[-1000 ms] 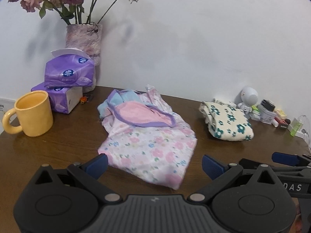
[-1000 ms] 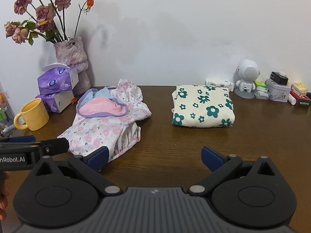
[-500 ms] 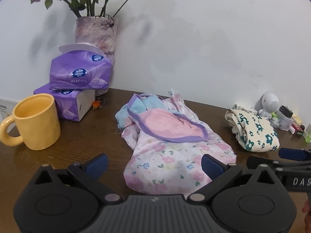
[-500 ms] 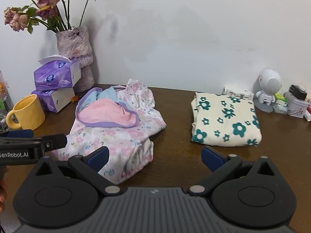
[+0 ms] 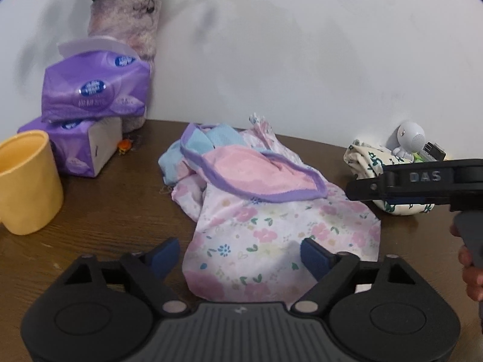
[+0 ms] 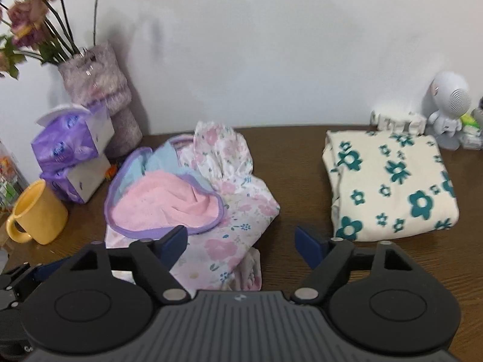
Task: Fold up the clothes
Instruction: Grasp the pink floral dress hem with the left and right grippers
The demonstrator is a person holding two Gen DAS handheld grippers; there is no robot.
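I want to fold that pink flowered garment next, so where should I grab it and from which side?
Grip the pink flowered garment by its near hem, one gripper at each corner, coming in low from the front. That edge lies flat and bare toward you; the far end is bunched under the pink cloth with purple trim.

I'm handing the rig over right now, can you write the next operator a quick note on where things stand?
Left gripper: jaws closing over the near hem of the pink floral garment, not yet pinching it.
Right gripper: jaws closing beside that garment's right edge, nothing gripped.
Pink floral garment lies crumpled mid-table, a pink cloth with purple trim on top.
Done: green-flowered garment folded, at the right.
Left: grip, spread and fold the pink pile.
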